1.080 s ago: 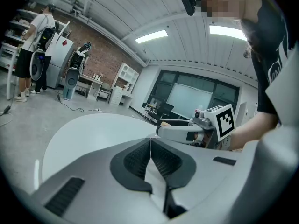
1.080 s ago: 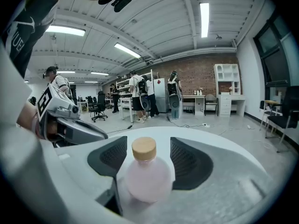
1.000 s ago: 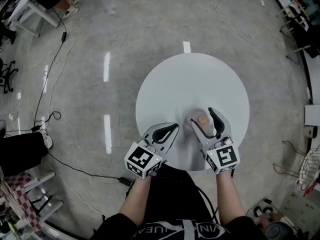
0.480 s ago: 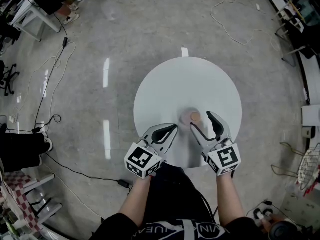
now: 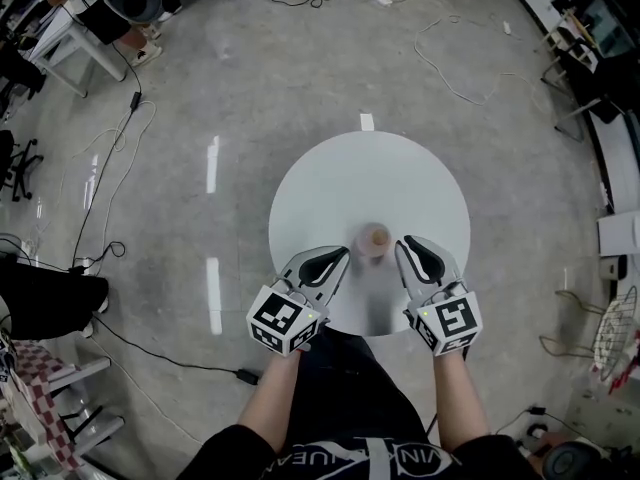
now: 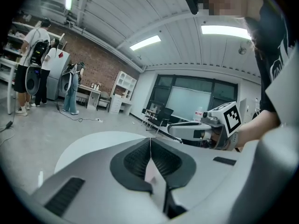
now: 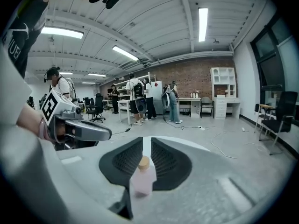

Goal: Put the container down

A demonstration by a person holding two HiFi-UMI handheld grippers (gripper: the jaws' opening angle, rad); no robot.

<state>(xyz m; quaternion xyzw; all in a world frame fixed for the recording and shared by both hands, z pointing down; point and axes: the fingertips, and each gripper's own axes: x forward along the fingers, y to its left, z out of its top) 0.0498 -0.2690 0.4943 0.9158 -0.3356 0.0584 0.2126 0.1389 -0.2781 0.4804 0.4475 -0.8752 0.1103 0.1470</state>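
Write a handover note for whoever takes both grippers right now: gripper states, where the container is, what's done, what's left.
Left gripper: shut and empty, over the near edge of the round white table.
Right gripper: its jaws have just been closing and now stand a narrow gap apart; the pads grip nothing.
Container: the small translucent pink bottle with a tan cork-like cap stands upright on the table, between the two grippers' tips, touched by neither.
Done: bottle set down and released.
Left: probably nothing on the bottle itself; draw both grippers clear without knocking it.
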